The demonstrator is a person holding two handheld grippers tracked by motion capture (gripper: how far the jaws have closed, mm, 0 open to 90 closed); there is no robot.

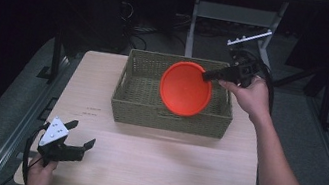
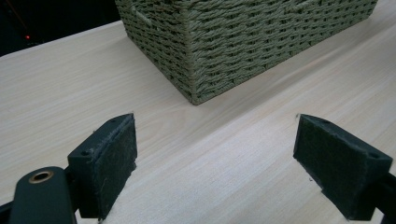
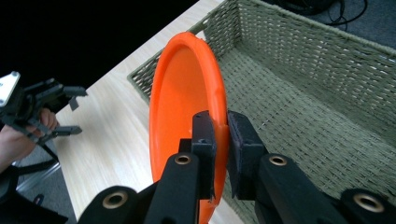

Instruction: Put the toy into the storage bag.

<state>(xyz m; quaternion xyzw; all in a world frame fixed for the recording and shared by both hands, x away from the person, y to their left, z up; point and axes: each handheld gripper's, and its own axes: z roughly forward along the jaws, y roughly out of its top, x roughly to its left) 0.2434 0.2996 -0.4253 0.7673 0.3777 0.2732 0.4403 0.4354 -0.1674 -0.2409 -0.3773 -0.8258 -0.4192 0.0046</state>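
Plate (image 1: 185,89), round, plain orange, raised rim

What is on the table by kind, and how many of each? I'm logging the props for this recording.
Orange plate: 1, held on edge over the basket by the right gripper
Woven basket: 1
Handheld gripper: 2, the right gripper and the left gripper
Total: 4
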